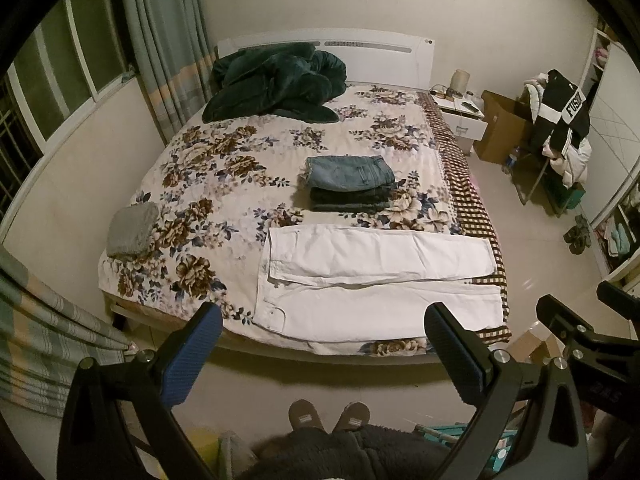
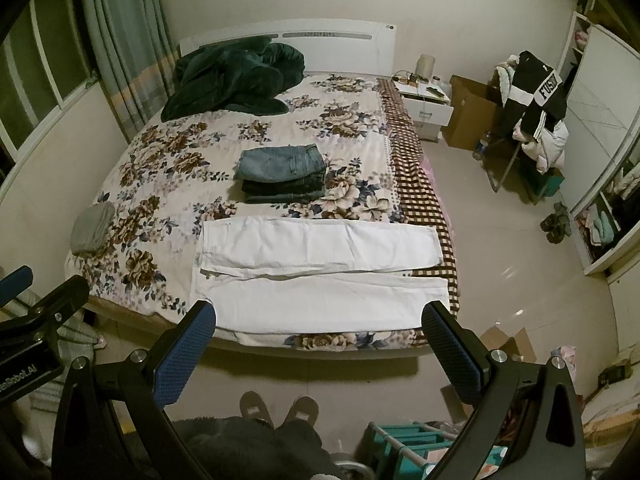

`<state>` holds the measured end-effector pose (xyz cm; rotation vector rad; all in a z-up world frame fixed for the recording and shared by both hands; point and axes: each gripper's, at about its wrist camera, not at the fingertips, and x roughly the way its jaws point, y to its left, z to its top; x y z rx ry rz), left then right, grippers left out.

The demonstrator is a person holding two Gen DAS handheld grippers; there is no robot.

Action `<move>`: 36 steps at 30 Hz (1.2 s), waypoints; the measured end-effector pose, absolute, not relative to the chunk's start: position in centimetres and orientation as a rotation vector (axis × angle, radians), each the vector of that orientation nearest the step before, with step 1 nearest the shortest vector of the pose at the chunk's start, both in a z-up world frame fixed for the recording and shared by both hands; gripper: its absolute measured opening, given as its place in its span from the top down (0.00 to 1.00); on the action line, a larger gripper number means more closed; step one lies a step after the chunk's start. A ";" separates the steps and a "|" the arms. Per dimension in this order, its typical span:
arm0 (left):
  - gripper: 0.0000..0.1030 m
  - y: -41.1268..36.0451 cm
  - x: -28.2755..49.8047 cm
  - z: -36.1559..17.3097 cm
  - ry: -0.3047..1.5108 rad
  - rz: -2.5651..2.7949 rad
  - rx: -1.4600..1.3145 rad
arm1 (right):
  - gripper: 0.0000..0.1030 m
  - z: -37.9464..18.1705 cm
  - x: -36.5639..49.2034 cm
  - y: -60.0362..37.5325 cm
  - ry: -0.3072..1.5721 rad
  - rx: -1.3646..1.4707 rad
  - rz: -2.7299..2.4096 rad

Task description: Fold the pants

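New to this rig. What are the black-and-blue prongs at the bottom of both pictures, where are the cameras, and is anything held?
No robot here: a person holds a two-finger gripper in each hand, each carrying a fisheye camera looking along its fingers. One picture comes from the left gripper, the other from the right gripper. Both are open, held above the floor short of the bed, gripping nothing. On the bed lie white pants spread flat near the front edge, a stack of folded jeans behind them, a grey folded item and a dark green blanket.
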<state>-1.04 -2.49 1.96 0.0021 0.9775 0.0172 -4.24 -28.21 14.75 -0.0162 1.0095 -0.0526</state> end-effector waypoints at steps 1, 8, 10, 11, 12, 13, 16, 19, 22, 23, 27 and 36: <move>0.00 -2.4 -1.1 1.9 0.978 0.017 0.001 | 0.00 14.7 -4.1 -28.5 1.011 -0.017 -0.050; 0.00 -3.0 1.1 0.7 0.921 0.079 -0.016 | 0.00 12.5 -1.2 -30.8 1.010 0.023 -0.064; 0.00 -3.2 3.0 -0.2 0.907 0.108 -0.028 | 0.00 11.4 0.4 -32.2 1.007 0.043 -0.078; 0.00 -3.1 4.2 -0.8 0.897 0.133 -0.032 | 0.00 10.5 1.4 -33.0 1.004 0.052 -0.091; 0.00 -2.9 5.6 -1.4 0.898 0.158 -0.038 | 0.00 9.4 2.7 -33.8 1.007 0.058 -0.112; 0.00 -2.6 6.9 -2.1 0.901 0.173 -0.045 | 0.00 8.5 3.9 -34.5 1.010 0.068 -0.125; 0.00 -1.9 11.1 -5.1 0.953 0.217 -0.066 | 0.00 4.9 8.0 -36.9 1.044 0.112 -0.180; 0.00 -1.5 15.3 -8.4 1.018 0.244 -0.081 | 0.00 0.7 12.7 -39.3 1.090 0.157 -0.237; 0.00 -0.7 20.8 -13.4 1.108 0.269 -0.110 | 0.00 -4.5 18.3 -41.9 1.149 0.210 -0.295; 0.00 -0.5 22.5 -14.8 1.137 0.270 -0.127 | 0.00 -6.1 19.7 -42.4 1.160 0.222 -0.307; 0.00 1.1 29.8 -21.9 1.252 0.316 -0.207 | 0.00 -14.4 27.7 -46.1 1.236 0.302 -0.399; 0.00 6.4 43.5 -41.0 1.439 0.498 -0.421 | 0.00 -33.6 42.4 -54.1 1.367 0.472 -0.610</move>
